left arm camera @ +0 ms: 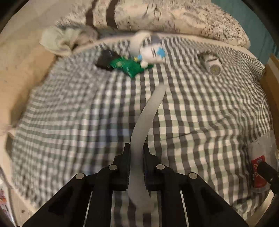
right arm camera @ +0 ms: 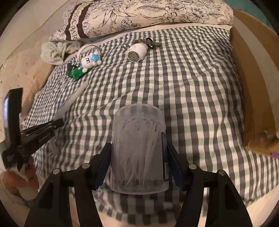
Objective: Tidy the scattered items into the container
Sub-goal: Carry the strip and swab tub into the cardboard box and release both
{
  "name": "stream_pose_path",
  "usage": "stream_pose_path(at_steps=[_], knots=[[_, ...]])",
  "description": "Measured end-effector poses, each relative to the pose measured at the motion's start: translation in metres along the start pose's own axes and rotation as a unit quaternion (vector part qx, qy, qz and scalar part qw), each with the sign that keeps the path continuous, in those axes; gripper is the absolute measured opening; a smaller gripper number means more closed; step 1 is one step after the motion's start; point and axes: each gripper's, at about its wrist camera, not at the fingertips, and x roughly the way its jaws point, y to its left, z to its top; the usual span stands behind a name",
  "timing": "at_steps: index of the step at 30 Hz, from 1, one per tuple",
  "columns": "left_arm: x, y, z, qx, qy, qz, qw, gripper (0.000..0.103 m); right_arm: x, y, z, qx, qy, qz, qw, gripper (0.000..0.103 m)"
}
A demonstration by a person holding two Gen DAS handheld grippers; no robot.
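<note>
My left gripper is shut on a long white flexible strip that runs up across the checked bedsheet. In the right wrist view my right gripper is shut on a clear round jar of white picks, held upright above the sheet. The brown cardboard box stands at the right edge of the bed. Further back lie a white plush toy with a blue star, a green packet, a white cylinder with a yellow warning label and a dark bead bracelet.
A floral pillow lies along the head of the bed, with a scrunched pale cloth beside it at the left. A small black object lies against the green packet. A hand at lower left holds the left gripper's handle.
</note>
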Motion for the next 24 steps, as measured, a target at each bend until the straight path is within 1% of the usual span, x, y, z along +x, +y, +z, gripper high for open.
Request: stream_pose_path(at_steps=[2,5,7,10,15,17,19,21,24], knots=[[-0.02,-0.004,0.0,-0.004,-0.009,-0.015,0.9998,0.012,-0.007,0.004,-0.004,-0.004,-0.006,-0.007,1.0,0.062],[-0.043,-0.017,0.0,0.014,-0.013,-0.024,0.9995,0.012,-0.019,0.005,-0.007,0.0,-0.011,0.0,1.0,0.062],[-0.058,-0.026,0.0,0.017,-0.02,-0.032,0.9991,0.012,-0.031,0.007,-0.008,-0.004,-0.02,-0.001,1.0,0.062],[-0.075,-0.039,-0.004,0.03,-0.028,-0.038,0.9984,0.013,-0.052,0.007,-0.009,-0.007,-0.039,-0.009,0.999,0.062],[-0.099,-0.055,0.0,0.041,-0.046,-0.047,0.9969,0.013,-0.089,0.001,-0.012,-0.002,-0.063,0.002,0.998,0.062],[-0.11,-0.061,0.002,0.038,-0.052,-0.06,0.9961,0.013,-0.104,-0.002,-0.012,-0.001,-0.074,0.001,0.997,0.062],[-0.119,-0.068,0.004,0.045,-0.057,-0.063,0.9954,0.013,-0.119,-0.005,-0.012,0.0,-0.087,-0.001,0.996,0.062],[-0.127,-0.079,0.005,0.055,-0.062,-0.064,0.9945,0.013,-0.133,-0.01,-0.012,0.0,-0.098,-0.004,0.995,0.062],[-0.14,-0.101,0.009,0.067,-0.067,-0.075,0.9927,0.013,-0.148,-0.018,-0.012,0.0,-0.111,-0.013,0.994,0.062]])
